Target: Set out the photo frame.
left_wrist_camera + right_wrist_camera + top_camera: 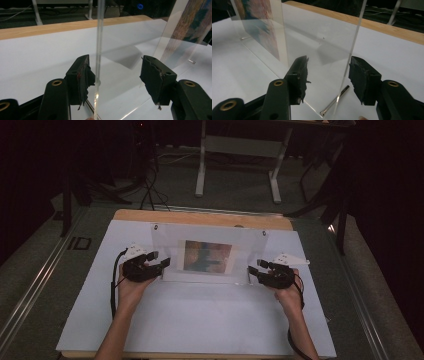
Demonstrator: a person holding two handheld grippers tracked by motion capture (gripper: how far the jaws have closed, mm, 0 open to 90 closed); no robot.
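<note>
— Clear acrylic, that was the frame (207,254) I had standing upright on the white table (200,320), a coloured picture (207,256) sandwiched in its middle. It ran left to right across the table, one hand at each end.

— And the grippers?

— The left gripper (161,261) sat at the frame's left edge, the right gripper (253,268) at its right edge, about equally near. In the left gripper view the pane's edge (98,50) rose between the spread jaws, hard by one pad (83,75), with a wide gap to the other. In the right gripper view the opposite edge (354,42) stood just off one pad (359,77). Neither pair was pinching; both stood wide.

— What did the next move turn on?

— My judgement: the pane stood edge-on inside each set of jaws, so closing would have clamped its two faces at both ends. A small metal screw (334,101) lay on the table by the right edge.
</note>
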